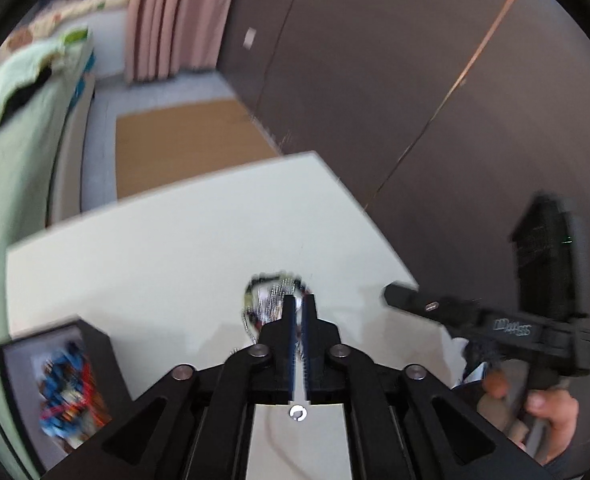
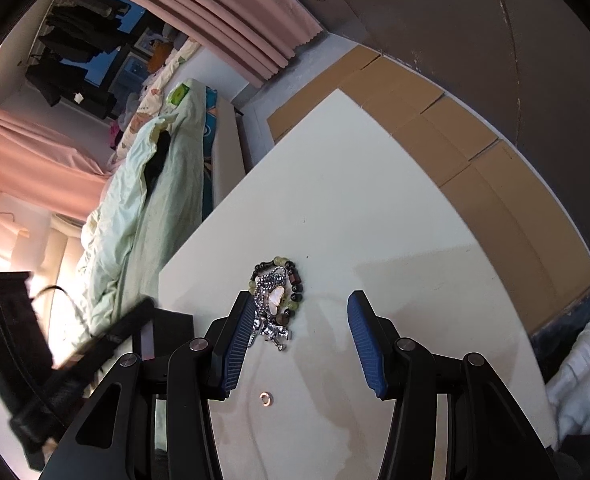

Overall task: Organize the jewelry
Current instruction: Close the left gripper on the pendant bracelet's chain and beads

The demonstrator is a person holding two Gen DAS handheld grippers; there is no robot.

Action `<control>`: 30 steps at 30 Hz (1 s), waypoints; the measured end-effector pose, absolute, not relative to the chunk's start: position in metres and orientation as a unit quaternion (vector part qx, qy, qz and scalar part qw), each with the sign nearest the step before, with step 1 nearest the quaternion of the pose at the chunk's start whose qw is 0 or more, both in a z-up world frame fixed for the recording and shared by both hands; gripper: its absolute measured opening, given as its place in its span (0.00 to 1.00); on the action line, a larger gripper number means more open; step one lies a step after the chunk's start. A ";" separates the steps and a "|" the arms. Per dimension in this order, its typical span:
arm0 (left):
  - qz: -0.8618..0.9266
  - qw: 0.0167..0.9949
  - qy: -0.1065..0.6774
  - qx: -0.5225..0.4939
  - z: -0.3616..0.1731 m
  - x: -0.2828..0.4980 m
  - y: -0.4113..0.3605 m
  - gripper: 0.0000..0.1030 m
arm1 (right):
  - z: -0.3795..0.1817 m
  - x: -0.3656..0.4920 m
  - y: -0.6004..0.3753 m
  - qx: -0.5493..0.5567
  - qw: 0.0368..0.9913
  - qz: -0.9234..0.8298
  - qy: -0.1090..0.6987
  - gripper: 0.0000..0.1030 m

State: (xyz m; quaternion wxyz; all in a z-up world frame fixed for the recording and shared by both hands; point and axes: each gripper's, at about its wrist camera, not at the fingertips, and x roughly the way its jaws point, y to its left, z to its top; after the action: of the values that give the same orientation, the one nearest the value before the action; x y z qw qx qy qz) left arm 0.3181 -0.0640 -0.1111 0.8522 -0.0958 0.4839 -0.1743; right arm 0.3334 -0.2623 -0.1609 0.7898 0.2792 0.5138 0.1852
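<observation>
A tangle of jewelry [image 2: 277, 300], a dark and green bead bracelet with a silver chain and a pale pendant, lies on the white table [image 2: 375, 220]. A small ring [image 2: 266, 399] lies apart, nearer the camera. My right gripper [image 2: 299, 296] is open above the table, its left finger [image 2: 241, 332] beside the tangle, holding nothing. In the left wrist view my left gripper [image 1: 299, 306] hovers just before the blurred jewelry [image 1: 269, 300]. Its jaws stand a narrow slit apart, and I see nothing between them. The ring [image 1: 298, 413] shows below its fingers.
A dark jewelry box [image 1: 55, 392] with colourful pieces sits at the table's near left corner. A hand [image 1: 551, 412] holds the right gripper [image 1: 407, 300] at the table's right edge. Beyond the table are cardboard [image 2: 475, 168] on the floor, a bed with pale green bedding [image 2: 147, 200] and a brown wall.
</observation>
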 end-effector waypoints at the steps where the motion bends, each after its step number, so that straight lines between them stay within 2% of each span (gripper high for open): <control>1: -0.175 0.850 0.487 -0.101 -0.116 0.319 -0.064 0.27 | -0.160 0.332 -0.264 0.278 0.791 0.185 0.512 0.49; 2: -0.174 0.848 0.490 -0.105 -0.122 0.319 -0.064 0.57 | -0.160 0.332 -0.265 0.278 0.791 0.185 0.512 0.49; 3: -0.172 0.847 0.491 -0.111 -0.127 0.319 -0.064 0.65 | -0.159 0.331 -0.266 0.279 0.791 0.185 0.512 0.49; 4: -0.173 0.846 0.490 -0.120 -0.131 0.319 -0.064 0.69 | -0.160 0.332 -0.267 0.279 0.791 0.185 0.512 0.49; 9: -0.157 0.837 0.506 -0.137 -0.147 0.323 -0.065 0.66 | -0.159 0.334 -0.276 0.286 0.792 0.180 0.508 0.49; 11: -0.136 0.839 0.509 -0.132 -0.153 0.325 -0.064 0.50 | -0.159 0.334 -0.279 0.290 0.792 0.179 0.506 0.49; 13: -0.123 0.837 0.517 -0.130 -0.159 0.328 -0.066 0.45 | -0.158 0.334 -0.280 0.292 0.792 0.181 0.505 0.49; 30: -0.094 0.833 0.541 -0.065 -0.179 0.317 -0.082 0.45 | -0.157 0.334 -0.275 0.284 0.791 0.192 0.507 0.49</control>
State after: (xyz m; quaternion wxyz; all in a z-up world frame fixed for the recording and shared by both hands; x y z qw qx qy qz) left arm 0.3171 -0.0818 -0.1786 0.8331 -0.0649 0.5412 -0.0935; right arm 0.3339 -0.2752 -0.1575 0.7910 0.2844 0.5065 0.1918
